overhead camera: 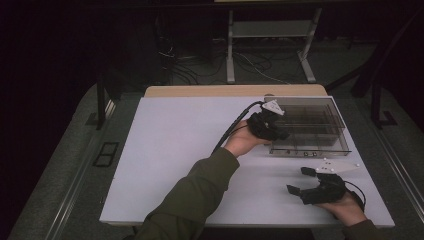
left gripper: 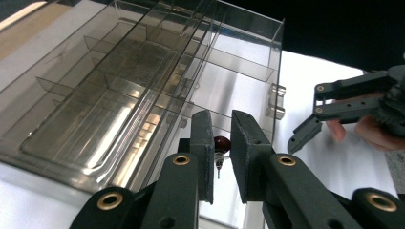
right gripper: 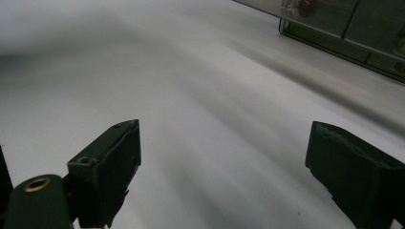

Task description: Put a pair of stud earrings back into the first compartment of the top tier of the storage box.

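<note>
Left gripper [left gripper: 222,157] is seen at the near left corner of the clear compartment box [overhead camera: 320,125], jaws narrowed to a small gap. A small dark red bead-like item [left gripper: 221,143] on a thin pin sits between them; whether it is gripped cannot be told. Right gripper [right gripper: 222,176] is held wide over the bare white table [overhead camera: 175,150], near the box's front. Box compartments look empty; contents are hard to make out.

Overhead view and close gripper views, sharing organizer box [overhead camera: 310,125].
</note>
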Demonstrator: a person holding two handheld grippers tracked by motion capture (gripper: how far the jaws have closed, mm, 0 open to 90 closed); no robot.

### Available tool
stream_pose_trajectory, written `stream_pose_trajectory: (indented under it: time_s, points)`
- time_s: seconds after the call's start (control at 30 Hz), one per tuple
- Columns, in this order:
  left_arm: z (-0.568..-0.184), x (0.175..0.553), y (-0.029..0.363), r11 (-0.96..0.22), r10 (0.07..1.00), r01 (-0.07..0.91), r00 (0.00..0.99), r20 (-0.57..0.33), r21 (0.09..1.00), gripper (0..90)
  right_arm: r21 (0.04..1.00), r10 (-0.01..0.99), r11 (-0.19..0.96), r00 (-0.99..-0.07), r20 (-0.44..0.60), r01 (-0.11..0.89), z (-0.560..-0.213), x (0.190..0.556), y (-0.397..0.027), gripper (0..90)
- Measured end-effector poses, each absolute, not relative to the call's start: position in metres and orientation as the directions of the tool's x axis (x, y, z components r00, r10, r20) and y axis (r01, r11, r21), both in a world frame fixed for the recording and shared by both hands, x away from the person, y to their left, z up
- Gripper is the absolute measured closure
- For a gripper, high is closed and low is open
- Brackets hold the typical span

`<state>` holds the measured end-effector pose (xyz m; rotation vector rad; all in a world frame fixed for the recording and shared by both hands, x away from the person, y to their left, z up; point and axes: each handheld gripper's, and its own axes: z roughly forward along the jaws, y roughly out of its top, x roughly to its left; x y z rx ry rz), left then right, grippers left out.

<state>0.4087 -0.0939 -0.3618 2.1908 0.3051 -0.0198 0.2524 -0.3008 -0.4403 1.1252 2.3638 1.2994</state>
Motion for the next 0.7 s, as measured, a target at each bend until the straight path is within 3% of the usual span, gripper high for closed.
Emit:
stream_pose_trajectory:
  time_s: [0.33,0.7]
  points:
    - [-0.373,0.410,-0.109,-0.602,0.210,0.222,0.971,-0.116,0.767,77.6,0.797,0.711,0.316,-0.685,0.161,0.515,-0.440,0.252,-0.302,11.2]
    - [-0.364,0.405,-0.102,-0.579,0.208,0.219,0.971,-0.118,0.785,68.4,0.795,0.708,0.314,-0.686,0.168,0.519,-0.440,0.252,-0.302,11.2]
